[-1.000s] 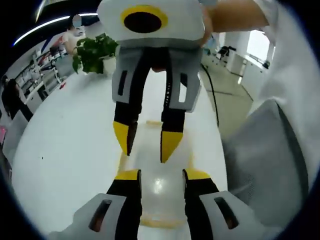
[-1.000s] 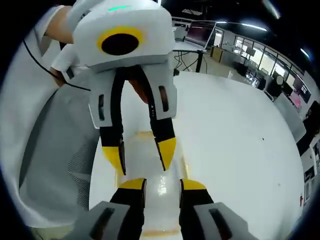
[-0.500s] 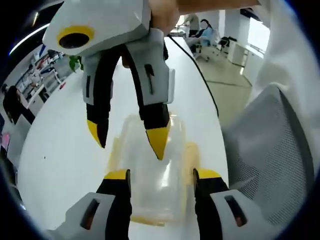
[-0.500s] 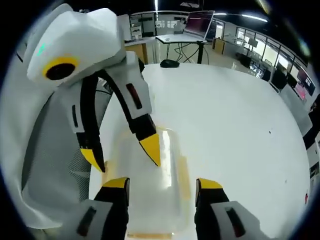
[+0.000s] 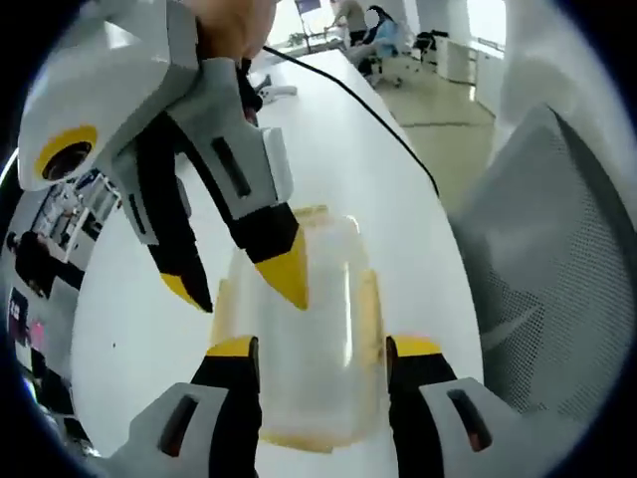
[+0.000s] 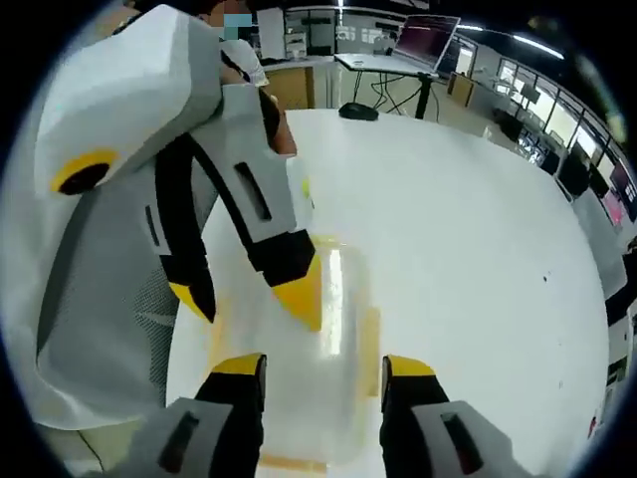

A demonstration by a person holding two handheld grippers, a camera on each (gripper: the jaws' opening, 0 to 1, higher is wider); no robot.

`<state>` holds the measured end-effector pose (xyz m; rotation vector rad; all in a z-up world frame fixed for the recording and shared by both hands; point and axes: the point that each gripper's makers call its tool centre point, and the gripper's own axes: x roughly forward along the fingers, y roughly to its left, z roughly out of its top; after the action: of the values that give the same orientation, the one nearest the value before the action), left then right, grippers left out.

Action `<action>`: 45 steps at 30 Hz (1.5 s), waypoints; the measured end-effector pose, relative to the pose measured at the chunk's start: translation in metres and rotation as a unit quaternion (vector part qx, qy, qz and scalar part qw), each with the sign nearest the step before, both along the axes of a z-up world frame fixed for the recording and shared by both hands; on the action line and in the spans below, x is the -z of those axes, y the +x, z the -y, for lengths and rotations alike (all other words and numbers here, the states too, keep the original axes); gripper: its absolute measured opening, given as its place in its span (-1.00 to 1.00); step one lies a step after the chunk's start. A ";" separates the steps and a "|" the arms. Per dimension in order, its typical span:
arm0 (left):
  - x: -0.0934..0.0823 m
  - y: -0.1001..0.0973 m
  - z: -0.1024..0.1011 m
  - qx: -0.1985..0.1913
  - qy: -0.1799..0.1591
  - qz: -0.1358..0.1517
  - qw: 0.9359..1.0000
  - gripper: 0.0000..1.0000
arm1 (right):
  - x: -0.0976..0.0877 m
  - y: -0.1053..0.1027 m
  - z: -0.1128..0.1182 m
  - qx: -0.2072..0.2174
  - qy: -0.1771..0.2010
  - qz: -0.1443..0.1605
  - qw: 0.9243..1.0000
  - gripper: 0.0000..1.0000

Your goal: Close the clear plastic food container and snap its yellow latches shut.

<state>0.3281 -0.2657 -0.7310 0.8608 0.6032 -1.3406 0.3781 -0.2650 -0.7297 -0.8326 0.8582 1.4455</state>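
The clear plastic food container [image 5: 323, 299] lies on the white table [image 5: 129, 329] with its lid on. Yellow latches [image 5: 370, 317] run along its edges. My left gripper [image 5: 323, 349] is open, its yellow-tipped jaws standing to either side of the container's near end. The right gripper [image 5: 237, 287] reaches in from the upper left, open, tips above the container's far left part. In the right gripper view the container [image 6: 343, 383] lies between the open right gripper [image 6: 322, 365] jaws. There the left gripper [image 6: 244, 297] hangs open over it. Whether any tip touches the container I cannot tell.
A grey mesh chair back [image 5: 542, 249] stands close at the table's edge. A black cable [image 5: 373, 105] runs across the table. A laptop [image 6: 428, 30] and a mouse [image 6: 358, 112] sit at the far end. The person's white sleeve [image 6: 90, 299] is alongside.
Both grippers opened wider over the last second and now straddle the container. Each view has drawn back and tilted, so more of the container shows and the other gripper sits further left.
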 end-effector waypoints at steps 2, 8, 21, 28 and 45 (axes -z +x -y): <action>-0.007 0.002 0.004 -0.005 -0.019 -0.008 1.000 -0.01 | 0.000 0.002 0.000 0.002 -0.002 -0.003 1.000 -0.05; -0.008 0.005 0.007 0.016 -0.016 -0.011 1.000 -0.09 | 0.003 0.001 -0.001 -0.012 -0.008 -0.025 1.000 -0.07; 0.003 0.009 0.003 0.014 0.012 0.001 1.000 -0.04 | 0.009 -0.001 -0.002 -0.023 -0.048 -0.078 0.996 -0.08; -0.002 0.003 0.004 0.027 0.018 -0.035 0.999 -0.15 | 0.010 -0.003 -0.004 -0.033 -0.068 -0.070 0.995 -0.08; 0.003 0.006 0.005 0.019 0.068 -0.031 0.997 -0.21 | 0.015 0.001 -0.001 -0.033 -0.106 -0.097 0.989 -0.08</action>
<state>0.3339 -0.2704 -0.7344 0.9486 0.7362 -1.3762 0.3789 -0.2639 -0.7451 -0.8940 1.1564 1.5285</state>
